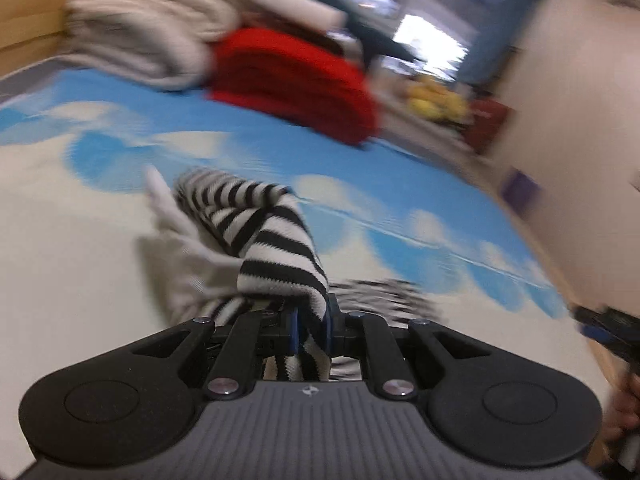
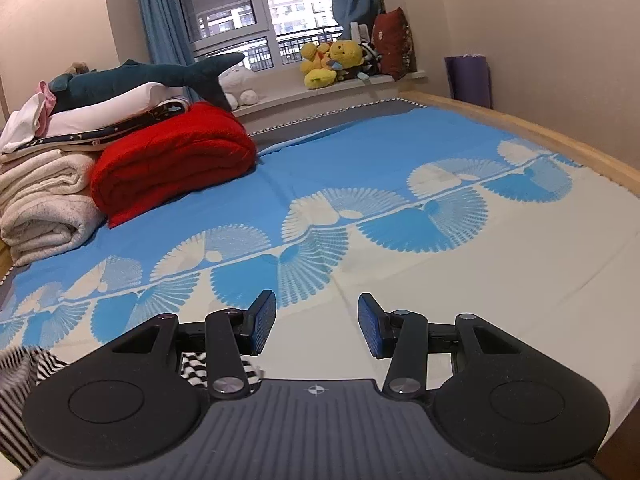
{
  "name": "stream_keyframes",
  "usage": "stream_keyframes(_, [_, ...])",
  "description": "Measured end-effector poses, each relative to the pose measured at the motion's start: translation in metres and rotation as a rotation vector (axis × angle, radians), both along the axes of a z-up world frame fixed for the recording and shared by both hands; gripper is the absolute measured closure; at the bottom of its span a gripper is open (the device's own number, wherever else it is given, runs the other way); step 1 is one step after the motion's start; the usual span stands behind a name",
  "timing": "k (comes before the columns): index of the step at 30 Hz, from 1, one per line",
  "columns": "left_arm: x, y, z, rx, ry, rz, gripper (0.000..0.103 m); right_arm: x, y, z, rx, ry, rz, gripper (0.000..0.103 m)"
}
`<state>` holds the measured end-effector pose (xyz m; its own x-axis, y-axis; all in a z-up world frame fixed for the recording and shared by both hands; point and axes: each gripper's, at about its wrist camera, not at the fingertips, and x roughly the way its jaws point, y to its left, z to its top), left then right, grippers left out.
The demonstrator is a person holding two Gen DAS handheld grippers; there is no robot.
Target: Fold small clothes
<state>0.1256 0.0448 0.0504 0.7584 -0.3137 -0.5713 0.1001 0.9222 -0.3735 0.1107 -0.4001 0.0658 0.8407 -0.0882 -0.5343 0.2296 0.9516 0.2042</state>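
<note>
Left tongs (image 1: 311, 330): clamped narrow on the striped garment (image 1: 276, 240), a soft black-and-white knit bunched into a thick fold rising off the bed (image 1: 60, 280).
Right tongs (image 2: 317, 326): jaws about half apart, blue ribbed pads, nothing between.
Bed cover: flat woven cloth, blue with cream fan shapes.
Right view only: sharp red blanket (image 2: 176, 156) roll, cream towels (image 2: 44, 208), garment edge at lower left.
Left view: blurred; pale lining cloth under stripes hard to make out.

The left claw (image 1: 311, 326) is closed tight on striped cloth (image 1: 276, 240) and tilts downward. The right claw (image 2: 317, 330) also tilts downward, its pads (image 2: 262, 320) standing apart with nothing between them.
</note>
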Motion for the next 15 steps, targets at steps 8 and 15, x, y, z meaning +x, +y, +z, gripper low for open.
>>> stream_keyframes(8, [-0.022,-0.155,-0.036,0.069,0.025,-0.588,0.089,-0.016,-0.028,0.001,0.05,-0.016,-0.04,0.056])
stream_keyframes(15, [-0.007,-0.16,-0.041,-0.008,0.184,-0.645,0.076,-0.003,-0.023,-0.01,0.182,0.054,0.14,0.054])
